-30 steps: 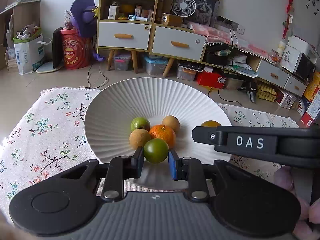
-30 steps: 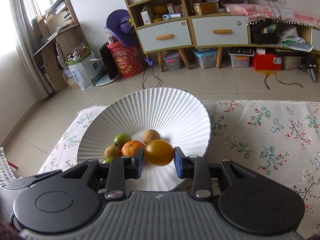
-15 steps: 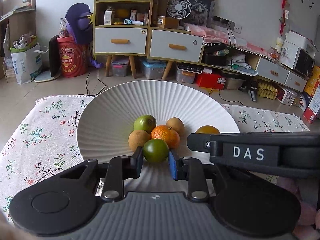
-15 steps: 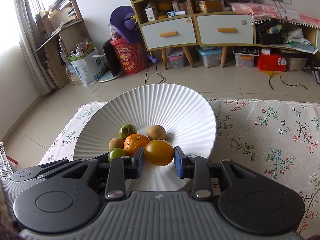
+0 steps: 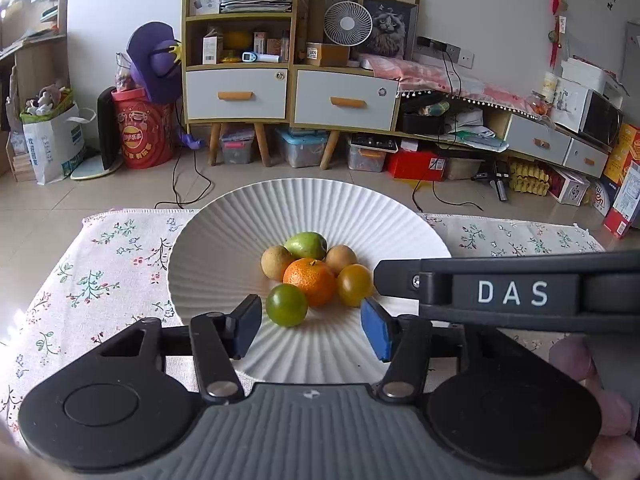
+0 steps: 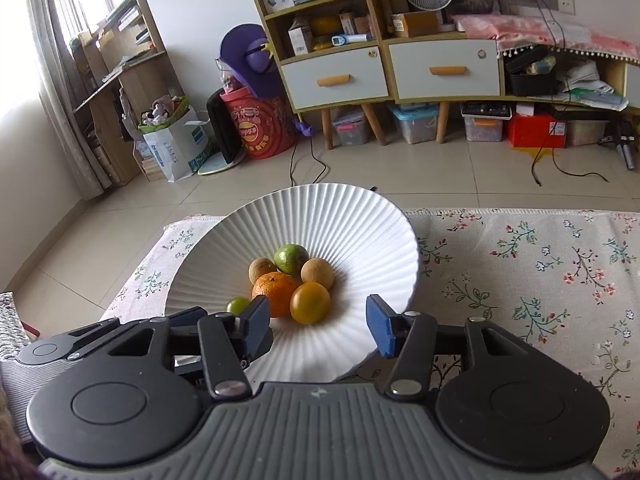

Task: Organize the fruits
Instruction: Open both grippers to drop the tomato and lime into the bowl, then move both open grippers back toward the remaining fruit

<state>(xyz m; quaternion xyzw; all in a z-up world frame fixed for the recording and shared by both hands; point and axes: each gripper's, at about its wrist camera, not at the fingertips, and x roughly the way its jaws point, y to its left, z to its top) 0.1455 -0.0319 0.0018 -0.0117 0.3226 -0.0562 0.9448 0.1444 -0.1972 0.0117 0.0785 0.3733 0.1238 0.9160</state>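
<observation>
Both hand-held grippers, left [image 5: 310,326] and right [image 6: 318,326], opening, pads now clear of green fruit [image 5: 287,305] and yellow fruit [image 6: 310,302]; both released onto plate [image 5: 224,240].

Both views are bright with soft daylight. In the right wrist view the window [image 6: 24,40] at the far left is blown out to white, and its glare washes over the curtain [image 6: 60,80] beside it. The left wrist view has a similar burnt-out patch in its top left corner. Shadows are faint: the fruit [image 5: 310,280] casts short soft ones on the plate [image 5: 224,240], and the plate rim darkens the cloth [image 6: 520,264] beneath it. Focus is sharp in the middle. Fisheye distortion bends the cabinet [image 5: 288,92] and floor lines outward, and the corners go dark and blurred.
</observation>
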